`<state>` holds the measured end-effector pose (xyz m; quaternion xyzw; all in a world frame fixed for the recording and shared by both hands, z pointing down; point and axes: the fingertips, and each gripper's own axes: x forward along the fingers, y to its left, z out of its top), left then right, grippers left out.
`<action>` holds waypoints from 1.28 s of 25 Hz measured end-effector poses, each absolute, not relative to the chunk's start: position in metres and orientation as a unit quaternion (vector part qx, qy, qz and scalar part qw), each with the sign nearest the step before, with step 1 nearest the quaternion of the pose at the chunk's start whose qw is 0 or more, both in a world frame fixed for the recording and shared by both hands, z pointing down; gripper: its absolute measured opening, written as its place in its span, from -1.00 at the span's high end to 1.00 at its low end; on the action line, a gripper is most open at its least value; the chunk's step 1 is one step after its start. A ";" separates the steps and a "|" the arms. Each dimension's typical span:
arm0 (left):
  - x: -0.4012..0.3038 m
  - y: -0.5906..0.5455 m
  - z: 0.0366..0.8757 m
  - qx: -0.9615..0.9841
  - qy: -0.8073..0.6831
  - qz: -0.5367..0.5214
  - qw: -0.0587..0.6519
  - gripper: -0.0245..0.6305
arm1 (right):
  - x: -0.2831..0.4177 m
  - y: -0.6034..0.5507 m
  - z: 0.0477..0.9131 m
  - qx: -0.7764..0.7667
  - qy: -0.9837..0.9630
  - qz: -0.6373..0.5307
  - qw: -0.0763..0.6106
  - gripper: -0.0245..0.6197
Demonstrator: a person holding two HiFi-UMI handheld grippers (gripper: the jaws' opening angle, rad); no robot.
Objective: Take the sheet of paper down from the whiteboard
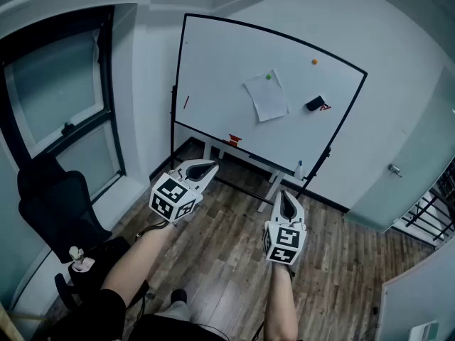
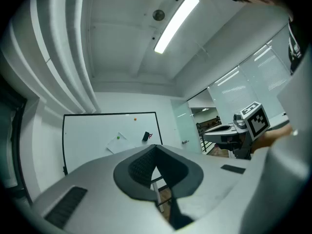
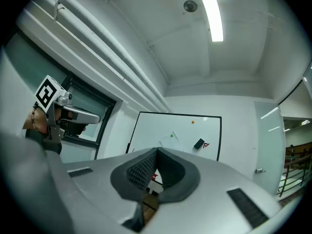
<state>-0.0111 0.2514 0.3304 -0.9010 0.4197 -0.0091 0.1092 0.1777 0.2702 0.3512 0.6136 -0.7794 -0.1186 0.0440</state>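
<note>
- The sheet of paper [image 1: 266, 96] hangs on the whiteboard [image 1: 213, 62] under a green magnet [image 1: 269, 77], with a black eraser [image 1: 315, 103] near it.
- The left tongs [image 1: 206, 168] and right tongs [image 1: 286, 197] are both pressed together, empty, well apart from the board.
- Only the head view shows the black chair [image 1: 60, 204]; only the gripper views show the ceiling lamp [image 3: 210, 11].

Head view: from high up, tilted down and forward, whiteboard [image 1: 213, 69] distant at upper centre. Gripper views: level, side by side, facing that same whiteboard, lower centre.
</note>
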 end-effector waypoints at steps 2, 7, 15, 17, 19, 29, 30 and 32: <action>-0.015 0.241 0.329 -0.901 0.418 -0.010 0.113 0.86 | 0.174 0.258 0.351 0.613 -0.779 -0.126 0.046 0.85; -0.024 0.210 0.327 -0.902 0.414 -0.012 0.118 0.86 | 0.164 0.224 0.354 0.618 -0.776 -0.116 0.047 0.85; -0.040 0.152 0.329 -0.907 0.406 -0.001 0.110 0.86 | 0.137 0.170 0.357 0.620 -0.777 -0.104 0.032 0.85; -0.040 0.140 0.333 -0.909 0.403 0.004 0.107 0.86 | 0.130 0.158 0.362 0.624 -0.774 -0.102 0.031 0.85; -0.039 0.128 0.337 -0.910 0.401 0.005 0.103 0.86 | 0.123 0.147 0.368 0.625 -0.775 -0.092 0.026 0.85; -0.039 0.087 0.361 -0.906 0.417 -0.013 0.069 0.86 | 0.113 0.109 0.380 0.622 -0.781 -0.051 0.022 0.85; -0.040 0.084 0.362 -0.905 0.421 -0.013 0.063 0.86 | 0.116 0.106 0.380 0.620 -0.783 -0.048 0.024 0.85; -0.041 0.076 0.366 -0.902 0.427 -0.012 0.053 0.86 | 0.121 0.100 0.382 0.616 -0.786 -0.043 0.028 0.85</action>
